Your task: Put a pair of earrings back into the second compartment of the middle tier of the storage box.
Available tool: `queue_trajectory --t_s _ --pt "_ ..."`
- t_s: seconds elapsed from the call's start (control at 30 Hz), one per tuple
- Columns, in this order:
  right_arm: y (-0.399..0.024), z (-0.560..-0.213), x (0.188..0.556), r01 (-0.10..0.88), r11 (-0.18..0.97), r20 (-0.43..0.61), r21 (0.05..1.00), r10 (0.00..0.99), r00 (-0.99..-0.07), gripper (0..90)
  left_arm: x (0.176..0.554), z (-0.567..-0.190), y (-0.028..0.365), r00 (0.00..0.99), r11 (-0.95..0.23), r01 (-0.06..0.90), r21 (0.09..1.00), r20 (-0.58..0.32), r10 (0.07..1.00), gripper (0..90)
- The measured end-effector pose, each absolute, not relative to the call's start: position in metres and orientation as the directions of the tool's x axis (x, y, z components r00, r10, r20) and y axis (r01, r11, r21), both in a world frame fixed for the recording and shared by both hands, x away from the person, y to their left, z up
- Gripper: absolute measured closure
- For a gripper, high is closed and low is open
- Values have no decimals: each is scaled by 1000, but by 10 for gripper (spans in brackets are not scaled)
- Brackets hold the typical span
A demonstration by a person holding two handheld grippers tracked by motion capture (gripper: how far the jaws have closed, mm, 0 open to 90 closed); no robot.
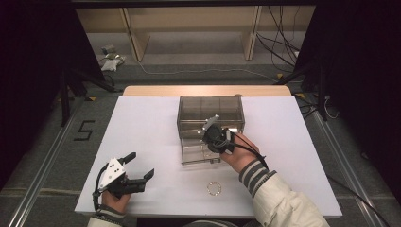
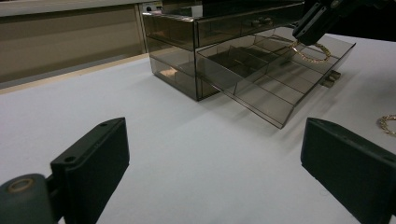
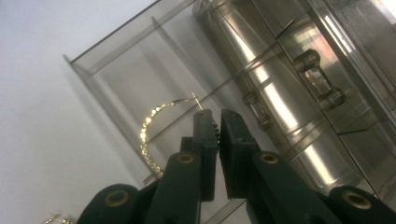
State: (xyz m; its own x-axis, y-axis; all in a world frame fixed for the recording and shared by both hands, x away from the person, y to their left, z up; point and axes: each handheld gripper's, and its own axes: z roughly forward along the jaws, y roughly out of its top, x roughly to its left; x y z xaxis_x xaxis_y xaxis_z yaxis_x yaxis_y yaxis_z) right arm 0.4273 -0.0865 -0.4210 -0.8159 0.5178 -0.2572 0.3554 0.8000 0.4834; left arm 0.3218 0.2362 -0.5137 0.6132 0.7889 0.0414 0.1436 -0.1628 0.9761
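Observation:
A smoky clear drawer box [image 1: 210, 109] stands mid-table with its bottom drawer [image 1: 198, 155] pulled out toward me. My right gripper [image 1: 211, 135] hovers over that drawer, shut on a gold hoop earring [image 3: 148, 129] that hangs above the divided compartments [image 3: 112, 39]. From the left gripper view the same earring [image 2: 312, 52] dangles under the right gripper [image 2: 306, 29], above the drawer's far end [image 2: 261, 88]. A second gold hoop earring [image 1: 213, 188] lies on the white table in front of the drawer. My left gripper [image 1: 142, 164] rests near the front left, open and holding nothing.
The white tabletop [image 1: 151, 127] spreads wide to the left and right of the box. The box's upper drawers are closed, their clear handles [image 3: 320, 79] facing me. Beyond the table's far edge are shelving legs and loose cables [image 1: 279, 47] on the floor.

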Motion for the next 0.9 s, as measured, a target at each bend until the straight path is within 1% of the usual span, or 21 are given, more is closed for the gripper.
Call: queue_trajectory --t_s 0.43,0.9 --pt "-86 -432 432 359 830 -294 426 503 -813 857 322 -514 236 613 -162 143 976 41 789 76" --pt "-84 -445 434 375 850 -294 371 490 -820 856 322 -514 236 612 -162 144 976 41 790 76"
